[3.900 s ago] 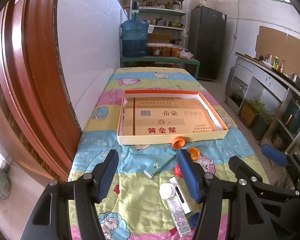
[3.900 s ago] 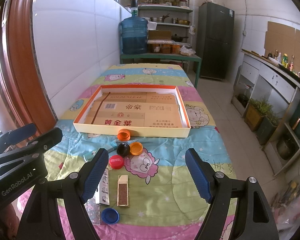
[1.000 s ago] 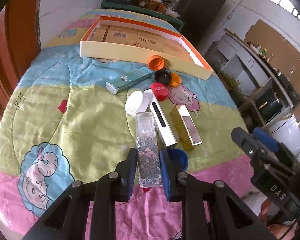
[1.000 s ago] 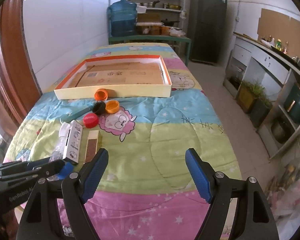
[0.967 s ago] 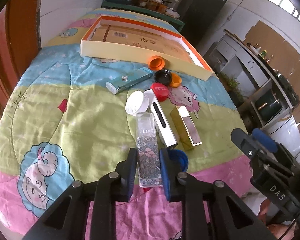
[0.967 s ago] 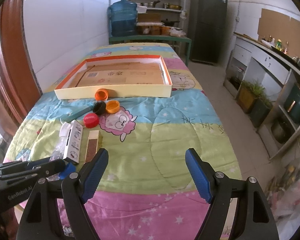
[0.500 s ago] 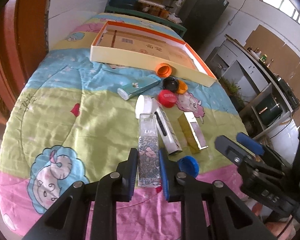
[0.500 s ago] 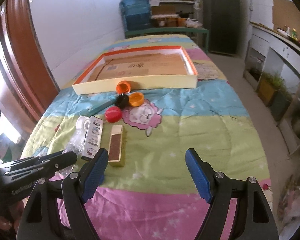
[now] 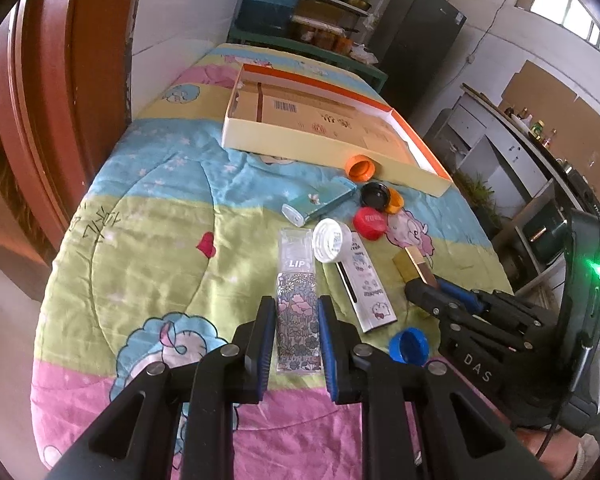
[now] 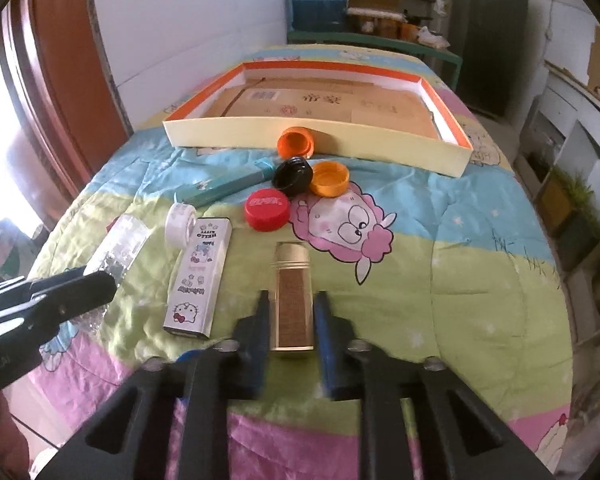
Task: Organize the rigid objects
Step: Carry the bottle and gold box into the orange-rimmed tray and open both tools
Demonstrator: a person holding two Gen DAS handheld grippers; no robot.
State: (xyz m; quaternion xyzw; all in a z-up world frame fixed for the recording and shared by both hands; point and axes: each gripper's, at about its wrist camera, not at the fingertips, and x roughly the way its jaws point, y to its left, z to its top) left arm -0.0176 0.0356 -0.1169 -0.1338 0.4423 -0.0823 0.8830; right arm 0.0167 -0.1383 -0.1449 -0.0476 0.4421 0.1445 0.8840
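Pinching a clear floral-printed box marked LIP (image 9: 298,300) near its lower end, the left gripper (image 9: 296,320) fills the bottom centre of the left wrist view, both blue pads pressed on the box's long sides. In the right wrist view the right gripper (image 10: 291,320) is closed on a slim gold rectangular box with a brown panel (image 10: 292,300), low in the middle of the frame; that part is a little blurred, so how firmly it bites is hard to judge. Both boxes lie on the bright cartoon-printed quilt (image 10: 460,272).

Between the two held boxes lies a white Hello Kitty carton (image 10: 200,280), with a white round cap (image 10: 179,224) touching its upper end. Above these, towards the middle of the frame, a red bottle cap (image 10: 267,209), a black cap (image 10: 293,176) and an amber-orange cap (image 10: 330,178) cluster together, just right of a teal flat packet (image 10: 224,186). A deeper orange cap (image 10: 296,142) leans against the front wall of the shallow cream tray with orange rim (image 10: 380,152), lined with cardboard, in the upper half. A blue cap (image 9: 409,346) sits right of the left gripper.
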